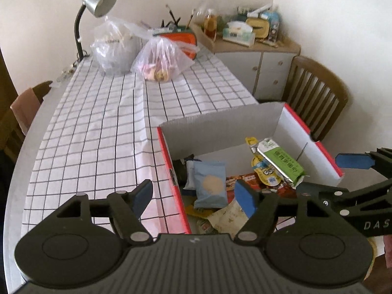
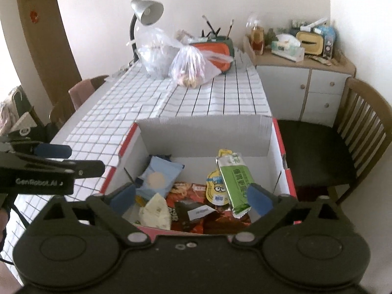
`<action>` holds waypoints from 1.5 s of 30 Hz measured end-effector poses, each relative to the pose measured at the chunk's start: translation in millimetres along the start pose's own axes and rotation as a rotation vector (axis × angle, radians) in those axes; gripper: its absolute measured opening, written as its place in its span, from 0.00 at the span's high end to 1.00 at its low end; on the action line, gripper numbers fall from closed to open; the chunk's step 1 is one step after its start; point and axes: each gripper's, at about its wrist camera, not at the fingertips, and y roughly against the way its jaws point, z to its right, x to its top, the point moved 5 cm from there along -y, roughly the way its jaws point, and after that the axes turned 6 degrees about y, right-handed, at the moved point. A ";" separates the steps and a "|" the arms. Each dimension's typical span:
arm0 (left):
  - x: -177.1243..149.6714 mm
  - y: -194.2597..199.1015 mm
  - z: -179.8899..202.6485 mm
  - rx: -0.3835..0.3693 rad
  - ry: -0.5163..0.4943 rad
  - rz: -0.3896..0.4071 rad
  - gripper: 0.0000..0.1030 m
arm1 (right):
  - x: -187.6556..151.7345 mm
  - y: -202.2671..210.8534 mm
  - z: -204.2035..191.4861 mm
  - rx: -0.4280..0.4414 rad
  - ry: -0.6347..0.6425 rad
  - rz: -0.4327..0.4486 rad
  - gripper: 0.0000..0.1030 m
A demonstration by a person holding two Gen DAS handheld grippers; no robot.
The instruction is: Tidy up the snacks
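Note:
A red-and-white cardboard box point(image 1: 220, 122) point(image 2: 205, 132) stands open on the checked tablecloth point(image 1: 98, 134). Several snacks lie inside: a green packet point(image 1: 281, 161) point(image 2: 236, 183), a pale blue packet point(image 1: 210, 183) point(image 2: 159, 176), a yellow pouch with a cartoon figure point(image 1: 265, 174) point(image 2: 216, 188), a red packet point(image 2: 188, 191) and a cream packet point(image 2: 156, 210). My left gripper point(image 1: 193, 198) hangs open over the box's left wall, holding nothing. My right gripper point(image 2: 190, 198) hovers open above the box's near side, empty, its right finger point(image 2: 258, 199) beside the green packet.
Two clear plastic bags point(image 1: 115, 46) point(image 1: 161, 58) and an orange pouch point(image 2: 215, 49) sit at the table's far end by a grey desk lamp point(image 1: 98, 0). A wooden chair point(image 2: 343, 142) and a cluttered white cabinet point(image 2: 306, 83) stand right of the table.

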 end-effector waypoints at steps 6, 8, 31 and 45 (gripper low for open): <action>-2.9 30.8 -8.6 -0.042 0.007 0.063 0.20 | -2.2 23.2 -7.4 -0.040 -0.038 0.046 0.00; -3.8 40.1 -12.5 -0.055 0.015 0.082 0.16 | -3.6 30.4 -10.1 -0.047 -0.050 0.059 0.00; -25.7 84.7 -17.8 -0.087 0.071 0.102 0.03 | -19.5 76.8 -33.7 -0.105 -0.170 0.189 0.00; -18.4 88.8 -21.1 -0.039 0.108 0.125 0.03 | -15.6 76.0 -38.0 -0.122 -0.153 0.180 0.00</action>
